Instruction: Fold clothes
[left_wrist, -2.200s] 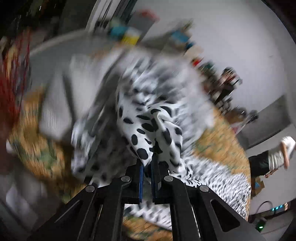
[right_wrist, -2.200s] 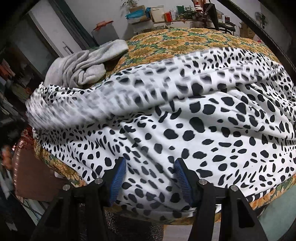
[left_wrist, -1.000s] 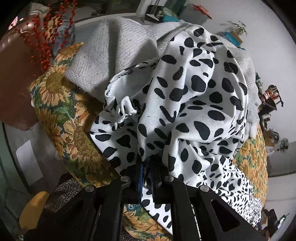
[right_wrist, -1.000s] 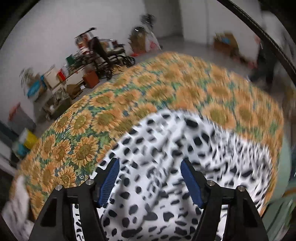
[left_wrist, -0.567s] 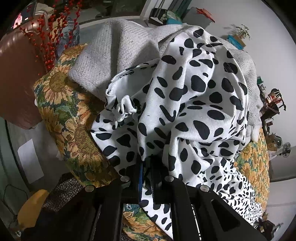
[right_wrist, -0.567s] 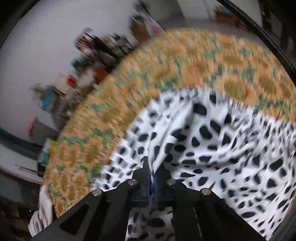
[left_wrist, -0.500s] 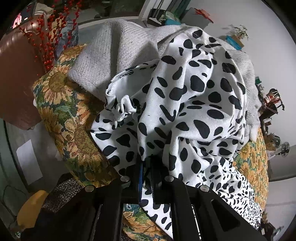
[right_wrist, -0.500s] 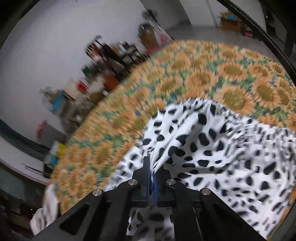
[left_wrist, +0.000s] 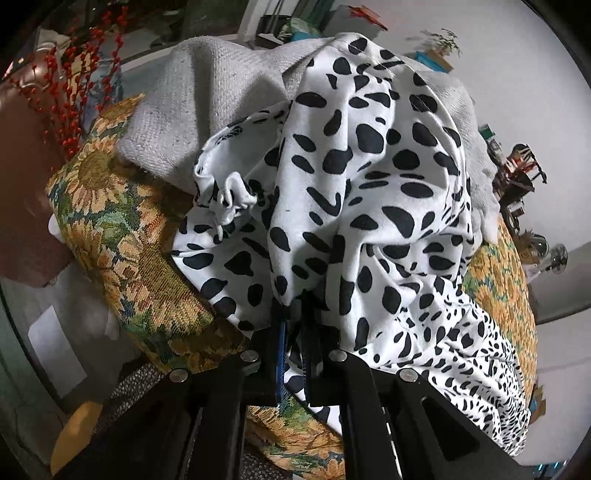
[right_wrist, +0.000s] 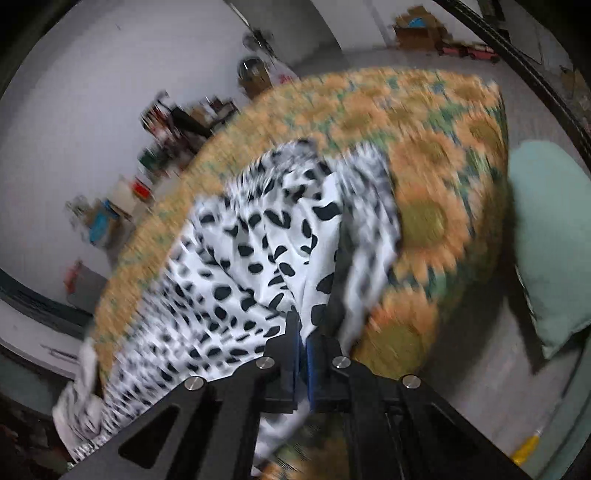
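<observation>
Spotted garment (left_wrist: 369, 192) is pinched in both grippers: left gripper (left_wrist: 293, 325) clamped on the bunched end, right gripper (right_wrist: 303, 332) clamped on the opposite edge. Cloth is stretched between them across the sunflower cover (left_wrist: 110, 229); its long axis is run gripper to gripper. Grey cloth (left_wrist: 207, 96) is lying beyond.

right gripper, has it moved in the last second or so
Yes. The right gripper, open over the spotted garment before, is now shut on it, nearer the sunflower cloth's corner edge.

The spotted garment (left_wrist: 369, 177) drapes over the left gripper (left_wrist: 293, 325), hiding its fingertips; the right wrist view is motion-blurred.
</observation>
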